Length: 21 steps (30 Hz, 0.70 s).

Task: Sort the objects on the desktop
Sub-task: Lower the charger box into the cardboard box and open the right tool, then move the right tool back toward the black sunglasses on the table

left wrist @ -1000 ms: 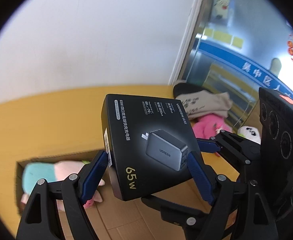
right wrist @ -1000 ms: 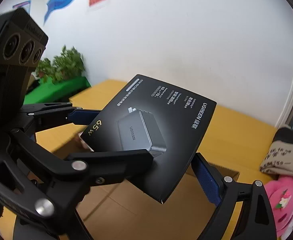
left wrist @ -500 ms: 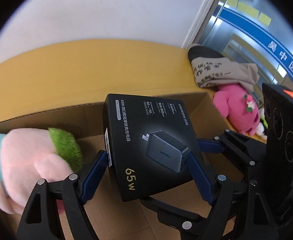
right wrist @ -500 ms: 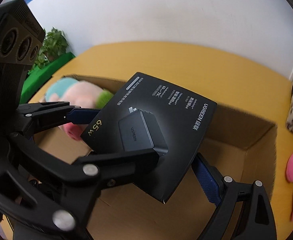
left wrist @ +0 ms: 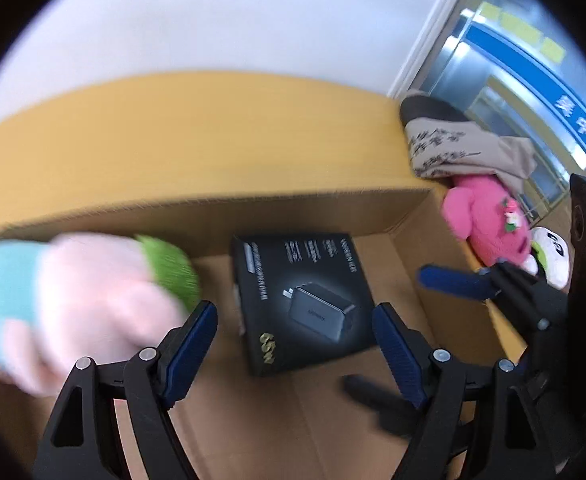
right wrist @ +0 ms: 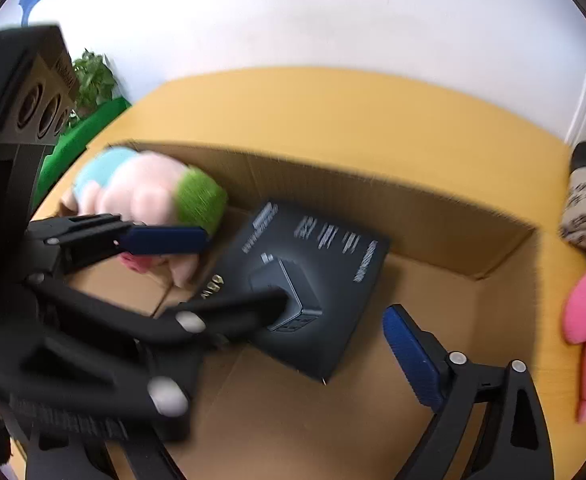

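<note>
cardboard of an open brown box (left wrist: 301, 208) fills the middle of both views, and a flat black charger package with a gold "65w" mark (left wrist: 303, 300) lies face up on its floor, near the far wall and clear of both grippers. the left gripper (left wrist: 295, 336) hangs just above the near end of the package with its blue-padded fingers (left wrist: 193, 340) spread wide apart, nothing between them. the right gripper (right wrist: 305, 332) also stands open over the box; one blue pad (right wrist: 411, 354) shows at the package's right side without touching it, and the other finger is hidden behind the left gripper's black arm, which crosses the right wrist view. a soft plush toy in pink, pale blue and green (left wrist: 81, 292) sits in the left end of the box, just beside the package. outside the box's right wall, on the yellow tabletop (left wrist: 197, 136), rest a bright pink plush toy (left wrist: 487, 220) and a beige cloth with dark print (left wrist: 453, 148). motion blur softens the package lettering.
</note>
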Available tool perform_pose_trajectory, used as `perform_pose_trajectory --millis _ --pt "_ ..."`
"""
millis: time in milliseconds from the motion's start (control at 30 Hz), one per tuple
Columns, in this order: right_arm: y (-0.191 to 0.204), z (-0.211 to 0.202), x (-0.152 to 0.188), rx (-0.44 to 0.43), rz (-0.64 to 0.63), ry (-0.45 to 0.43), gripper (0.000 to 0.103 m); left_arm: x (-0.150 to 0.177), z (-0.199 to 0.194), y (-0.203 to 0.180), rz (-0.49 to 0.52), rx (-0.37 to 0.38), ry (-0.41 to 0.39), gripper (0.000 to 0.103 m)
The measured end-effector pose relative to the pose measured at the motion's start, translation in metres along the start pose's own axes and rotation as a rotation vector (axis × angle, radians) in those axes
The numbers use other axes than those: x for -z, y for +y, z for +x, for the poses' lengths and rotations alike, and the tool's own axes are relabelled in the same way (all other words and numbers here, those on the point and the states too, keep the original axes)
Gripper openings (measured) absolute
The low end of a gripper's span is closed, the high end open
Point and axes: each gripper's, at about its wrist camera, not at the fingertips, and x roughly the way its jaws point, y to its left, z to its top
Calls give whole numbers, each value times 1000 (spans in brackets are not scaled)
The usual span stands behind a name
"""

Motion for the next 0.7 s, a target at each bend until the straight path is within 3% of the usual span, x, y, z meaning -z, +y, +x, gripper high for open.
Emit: perform_pose_trajectory --millis 133,233,300,433,567,700 --pt "7 -72 16 -27 -2 -94 103 24 -77 2 70 -50 -100 82" --pt "15 -121 48 -109 50 -150 103 63 -112 16 88 -90 -114 83" --pt "29 -132 68 -166 98 -158 103 98 -125 34 48 -114 -94 83" --pt "46 -119 112 -209 180 -105 103 152 -122 57 -49 -149 -36 83" --pt "30 -89 155 -132 258 41 103 189 -119 67 -134 -141 -18 83" --pt "28 -95 166 -58 231 31 99 202 -120 58 -107 -171 -23 83"
